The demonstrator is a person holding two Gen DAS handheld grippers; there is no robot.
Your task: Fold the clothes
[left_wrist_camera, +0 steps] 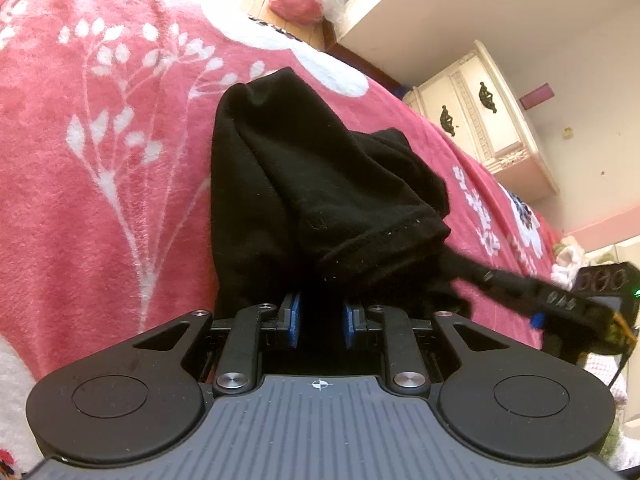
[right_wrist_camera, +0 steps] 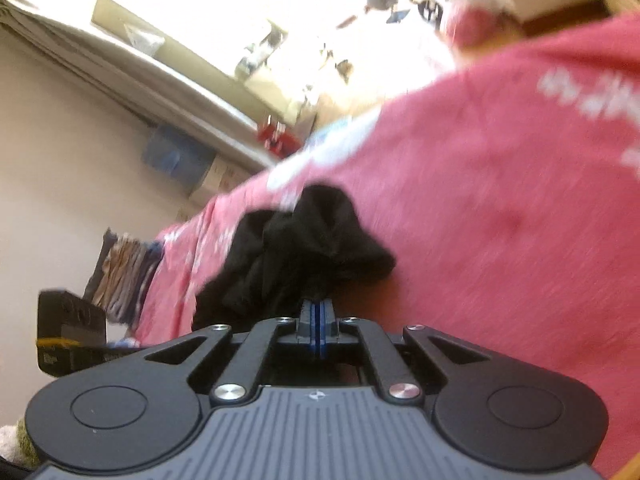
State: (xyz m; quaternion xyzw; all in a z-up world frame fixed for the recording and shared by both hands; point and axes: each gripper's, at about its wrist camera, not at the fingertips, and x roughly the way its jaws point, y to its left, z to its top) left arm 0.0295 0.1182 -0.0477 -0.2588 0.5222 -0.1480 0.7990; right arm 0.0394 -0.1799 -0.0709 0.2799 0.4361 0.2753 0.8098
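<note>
A black garment (left_wrist_camera: 304,176) lies bunched on a pink blanket with white flowers (left_wrist_camera: 100,168). My left gripper (left_wrist_camera: 320,308) is at its near end; the blue pads stand a little apart with black cloth filling the gap, so it grips the cloth. From the right, the right gripper's fingers (left_wrist_camera: 500,280) reach into the garment's hem. In the right wrist view the black garment (right_wrist_camera: 304,240) is a crumpled heap on the blanket (right_wrist_camera: 500,208). My right gripper (right_wrist_camera: 318,310) has its pads pressed together, and a tuft of the cloth is pinched at the tips.
A cream cabinet with dark handles (left_wrist_camera: 472,116) stands beyond the bed's right edge, and a pink pillow (left_wrist_camera: 296,4) lies at the far end. A stack of folded clothes (right_wrist_camera: 120,276) sits at the bed's left edge. Blue boxes (right_wrist_camera: 172,156) stand by the wall.
</note>
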